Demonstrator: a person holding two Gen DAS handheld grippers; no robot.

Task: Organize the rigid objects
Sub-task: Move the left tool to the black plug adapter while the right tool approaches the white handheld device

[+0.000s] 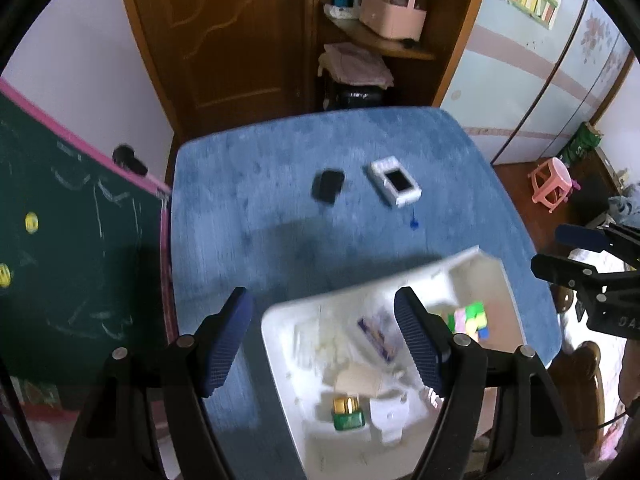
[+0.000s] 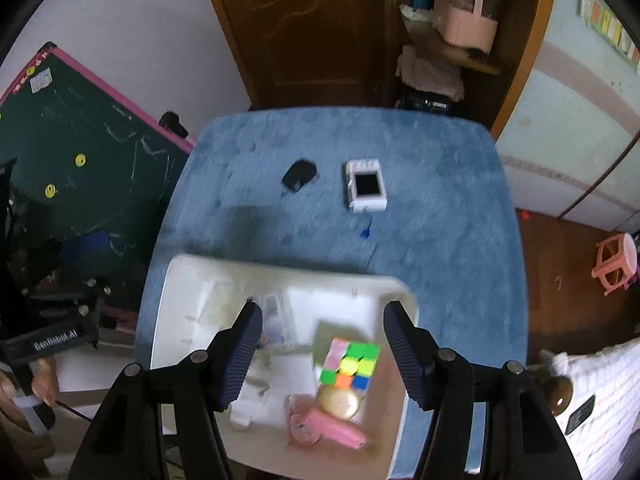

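A white compartment tray [image 1: 280, 344] [image 2: 176, 304] sits at the near edge of the blue table [image 1: 248, 208] [image 2: 448, 220]. It holds a colourful cube [image 2: 350, 364] [image 1: 470, 318], a round gold item [image 2: 339, 402], a pink item [image 2: 324, 428], a small green box [image 1: 348, 414] and a card [image 1: 378, 336]. Further back lie a small black object [image 1: 328, 186] [image 2: 299, 176] and a white box with a dark window [image 1: 396, 182] [image 2: 366, 191]. My left gripper [image 1: 324, 344] is open above the tray's left part. My right gripper [image 2: 322, 354] is open above the cube.
A green chalkboard [image 1: 72, 248] [image 2: 88, 168] stands left of the table. A brown door and shelf [image 1: 248, 40] are behind it. A pink stool [image 1: 550, 182] [image 2: 616, 264] stands on the floor at right. A small blue speck [image 1: 414, 222] lies on the cloth.
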